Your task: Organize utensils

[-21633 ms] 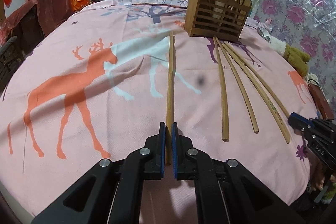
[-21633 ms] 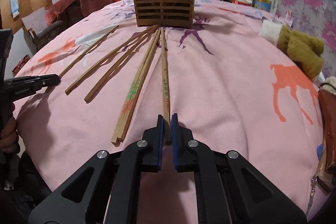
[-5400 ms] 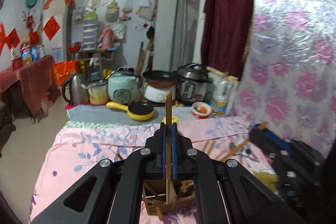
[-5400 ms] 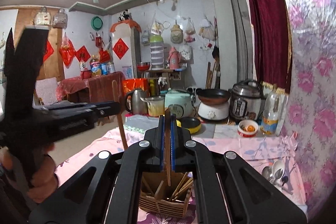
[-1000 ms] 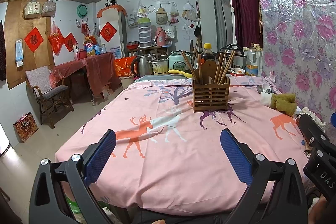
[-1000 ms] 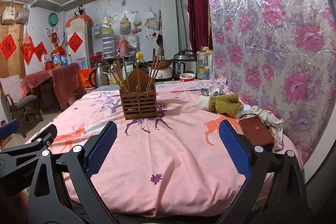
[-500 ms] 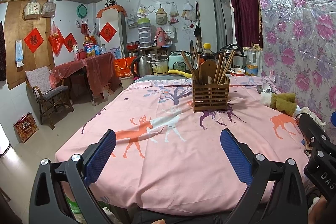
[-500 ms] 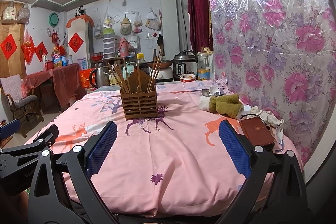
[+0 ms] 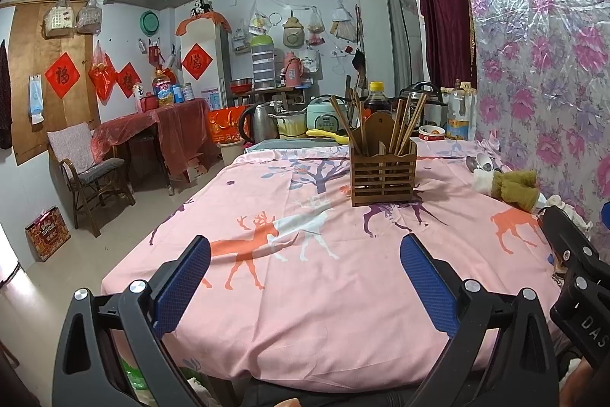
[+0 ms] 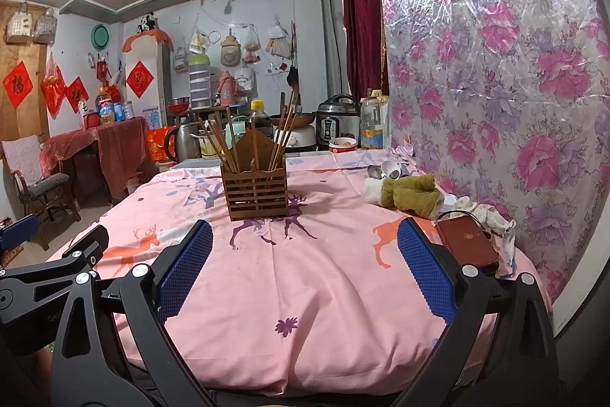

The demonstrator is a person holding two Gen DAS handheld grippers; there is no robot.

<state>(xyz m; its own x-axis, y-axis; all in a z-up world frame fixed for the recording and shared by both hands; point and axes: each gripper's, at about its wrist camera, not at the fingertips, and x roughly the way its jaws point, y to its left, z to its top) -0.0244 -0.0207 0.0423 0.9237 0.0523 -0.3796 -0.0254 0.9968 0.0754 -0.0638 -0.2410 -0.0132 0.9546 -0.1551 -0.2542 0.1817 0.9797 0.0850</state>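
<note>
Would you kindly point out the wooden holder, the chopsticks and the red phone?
wooden holder point(image 10: 254, 192), right wrist view, slatted front.
chopsticks point(image 9: 408, 124), left wrist view, shafts above the holder.
red phone point(image 10: 467, 245), right wrist view, back cover.

A pink deer-print tablecloth point(image 10: 324, 277) covers the table. Near its right edge lie an olive-green and white plush cloth bundle point(image 10: 404, 195) and a flat reddish-brown wallet point(image 10: 467, 245). Past the far edge stand a steel kettle point(image 9: 256, 122) and a black pressure cooker point(image 10: 337, 123).

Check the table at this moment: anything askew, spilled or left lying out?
Nothing stands out. The chopsticks stand in the wooden holder, which sits upright on the pink cloth. Both claws, left and right, are open and hold nothing.
</note>
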